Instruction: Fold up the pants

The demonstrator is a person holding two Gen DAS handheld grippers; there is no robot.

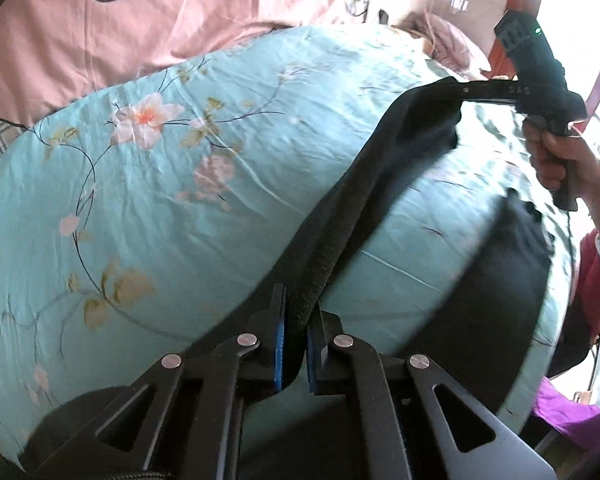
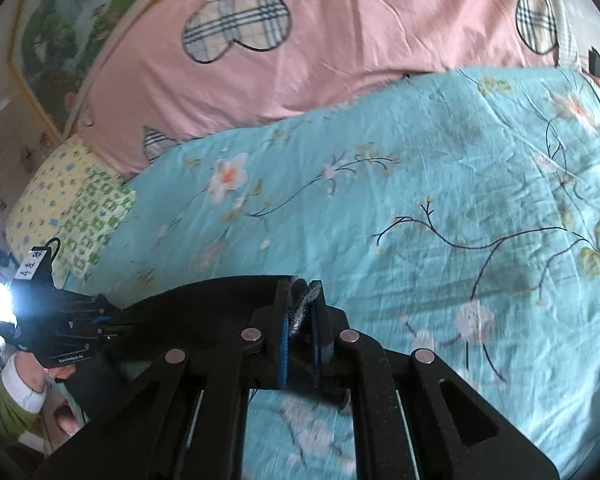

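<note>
The black pants (image 1: 340, 236) are held up above a teal floral bedspread (image 1: 180, 184). Their waistband stretches taut between my two grippers. My left gripper (image 1: 298, 320) is shut on the near end of the waistband. In the left wrist view my right gripper (image 1: 466, 90) is shut on the far end at upper right. More black cloth (image 1: 512, 264) hangs at the right. In the right wrist view my right gripper (image 2: 302, 316) is shut on the pants (image 2: 220, 300), which stretch left to the left gripper (image 2: 116, 326).
A pink quilt with plaid hearts (image 2: 300, 60) lies at the far side of the bed. A yellow-green patterned pillow (image 2: 68, 208) sits at the left. The teal bedspread (image 2: 420, 200) spreads under both grippers. Red and purple cloth (image 1: 580, 400) lies off the bed's right edge.
</note>
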